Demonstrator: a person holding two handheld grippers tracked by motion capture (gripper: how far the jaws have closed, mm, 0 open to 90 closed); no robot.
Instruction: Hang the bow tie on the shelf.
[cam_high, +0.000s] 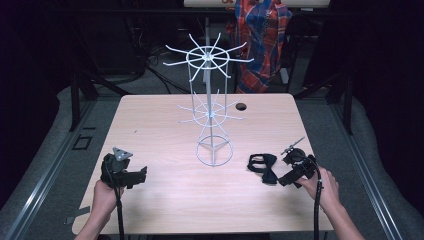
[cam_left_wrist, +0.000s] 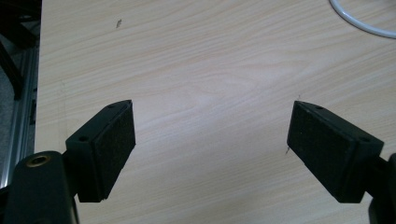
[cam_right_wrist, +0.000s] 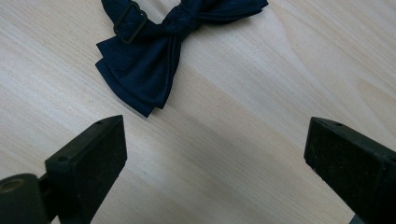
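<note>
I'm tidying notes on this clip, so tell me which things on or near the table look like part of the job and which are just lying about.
Likely part of the job:
- dark bow tie
- white wire rack
- right gripper, open beside the bow tie
- left gripper, open over bare table

Just about:
- plaid cloth behind the table

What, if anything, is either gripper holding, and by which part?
Nothing is held. The left gripper and right gripper are both open over bare table; the bow tie lies untouched.

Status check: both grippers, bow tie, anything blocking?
Left gripper open, empty. Right gripper open, just short of bow tie. Tie flat on table. Path clear.
</note>
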